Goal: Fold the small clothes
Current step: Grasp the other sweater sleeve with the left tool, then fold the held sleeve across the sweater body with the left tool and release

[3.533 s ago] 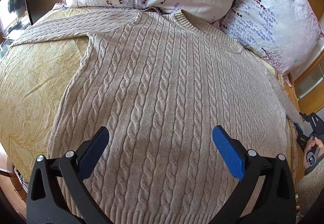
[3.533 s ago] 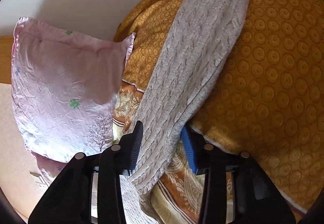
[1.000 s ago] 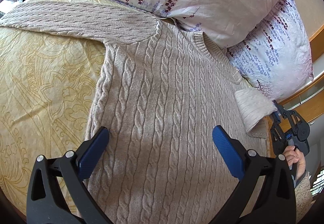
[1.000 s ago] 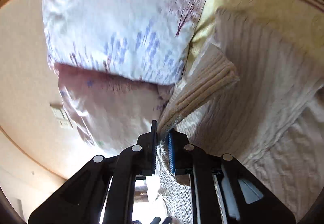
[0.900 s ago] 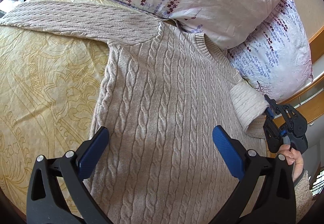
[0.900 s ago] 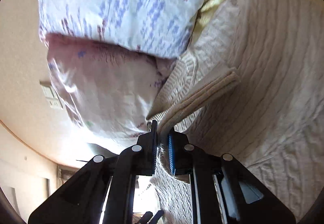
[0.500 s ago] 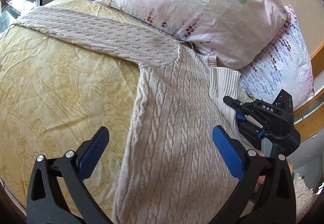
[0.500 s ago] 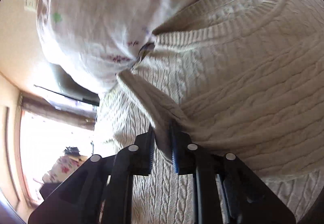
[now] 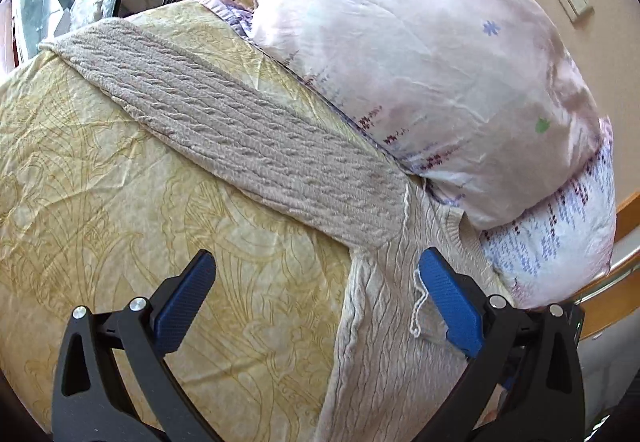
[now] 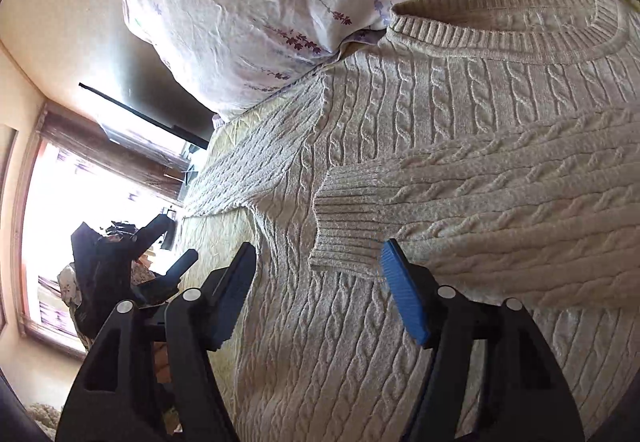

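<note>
A beige cable-knit sweater [image 10: 460, 114] lies flat on a yellow patterned bedspread [image 9: 100, 182], its collar [image 10: 500, 38] against the pillows. One sleeve [image 10: 480, 202] lies folded across the chest, its ribbed cuff [image 10: 344, 222] just in front of my right gripper [image 10: 320, 282], which is open and empty. The other sleeve [image 9: 240, 130] stretches out flat across the bedspread. My left gripper [image 9: 316, 294] is open and empty, above the bedspread and the sweater's side edge near the armpit [image 9: 360, 242]. A loose thread [image 9: 418, 306] hangs by its right finger.
Two pale floral pillows [image 9: 420, 62] are stacked at the head of the bed, also seen in the right wrist view [image 10: 280, 2]. A wooden bed rail [image 9: 616, 302] runs at the right. A bright window [image 10: 60, 222] and dark furniture stand beyond the bed's far side.
My right gripper carried the sleeve over the sweater's chest, opened and let it go; the sleeve now lies folded there. My left gripper swung left toward the outstretched sleeve.
</note>
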The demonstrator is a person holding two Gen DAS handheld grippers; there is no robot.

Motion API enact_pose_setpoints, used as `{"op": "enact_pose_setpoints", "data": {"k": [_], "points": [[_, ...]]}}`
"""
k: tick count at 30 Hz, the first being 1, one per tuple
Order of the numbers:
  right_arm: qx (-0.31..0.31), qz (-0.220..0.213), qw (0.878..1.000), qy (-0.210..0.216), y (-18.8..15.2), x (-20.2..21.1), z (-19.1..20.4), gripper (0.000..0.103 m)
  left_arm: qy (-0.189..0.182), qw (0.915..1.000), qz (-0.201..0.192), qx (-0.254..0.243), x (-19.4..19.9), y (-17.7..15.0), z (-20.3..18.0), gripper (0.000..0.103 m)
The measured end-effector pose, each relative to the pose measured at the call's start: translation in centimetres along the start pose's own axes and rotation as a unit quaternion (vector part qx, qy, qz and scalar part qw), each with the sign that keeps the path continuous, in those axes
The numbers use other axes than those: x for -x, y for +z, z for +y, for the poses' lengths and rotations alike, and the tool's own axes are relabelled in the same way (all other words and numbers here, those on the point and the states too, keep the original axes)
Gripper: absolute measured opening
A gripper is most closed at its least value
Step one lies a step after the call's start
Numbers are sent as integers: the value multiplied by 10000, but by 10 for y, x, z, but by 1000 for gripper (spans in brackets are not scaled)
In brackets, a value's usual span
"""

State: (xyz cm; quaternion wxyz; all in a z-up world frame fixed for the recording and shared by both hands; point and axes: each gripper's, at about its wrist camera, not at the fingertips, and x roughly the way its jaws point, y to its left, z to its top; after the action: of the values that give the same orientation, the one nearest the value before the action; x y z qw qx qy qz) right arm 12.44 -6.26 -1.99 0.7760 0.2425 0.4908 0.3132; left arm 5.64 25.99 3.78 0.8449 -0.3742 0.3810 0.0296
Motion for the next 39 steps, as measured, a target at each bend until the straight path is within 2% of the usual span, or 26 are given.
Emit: {"op": "enact_pose_setpoints", "data": {"k": [2, 5, 8, 10, 13, 16, 18, 23, 26, 28, 30, 31, 34, 39], "points": [[-54, -15, 10000, 14, -6, 12, -3, 74, -158, 9991, 16, 396, -7, 16, 15, 99], [-115, -20, 9999, -49, -14, 19, -8, 75, -280, 9942, -10, 1039, -18, 35, 39, 82], [-202, -96, 9997, -65, -24, 38, -13, 75, -308, 9845, -39, 1728, -29, 46, 64, 74], [-246, -178, 9995, -125, -26, 45, -15, 75, -547, 9750, -181, 2146, -33, 48, 79, 69], [-340, -312, 9987, -215, -29, 55, -17, 75, -645, 9649, -202, 2536, -35, 50, 88, 63], [-458, -439, 9976, -287, -31, 63, -22, 76, -682, 9649, -228, 2526, -37, 57, 90, 63], [-528, -488, 9968, -341, -33, 67, -24, 76, -661, 9637, -320, 2567, -39, 65, 94, 59], [-606, -578, 9954, -457, -39, 75, -26, 77, -657, 9495, -567, 3015, -43, 79, 112, 41], [-656, -638, 9945, -502, -43, 80, -29, 78, -755, 9401, -631, 3263, -43, 82, 123, 35], [-716, -701, 9936, -517, -46, 85, -32, 78, -847, 9327, -664, 3441, -43, 82, 132, 26], [-780, -769, 9925, -533, -48, 91, -35, 78, -966, 9270, -637, 3567, -45, 81, 137, 6], [-818, -807, 9920, -533, -49, 95, -37, 78, -1008, 9276, -636, 3542, -44, 81, 136, 6], [-924, -903, 9902, -532, -50, 105, -45, 79, -1241, 9375, -696, 3176, -36, 87, 118, 6], [-1021, -969, 9890, -465, -51, 115, -54, 80, -1993, 9459, -730, 2452, -23, 98, 54, 6]]}}
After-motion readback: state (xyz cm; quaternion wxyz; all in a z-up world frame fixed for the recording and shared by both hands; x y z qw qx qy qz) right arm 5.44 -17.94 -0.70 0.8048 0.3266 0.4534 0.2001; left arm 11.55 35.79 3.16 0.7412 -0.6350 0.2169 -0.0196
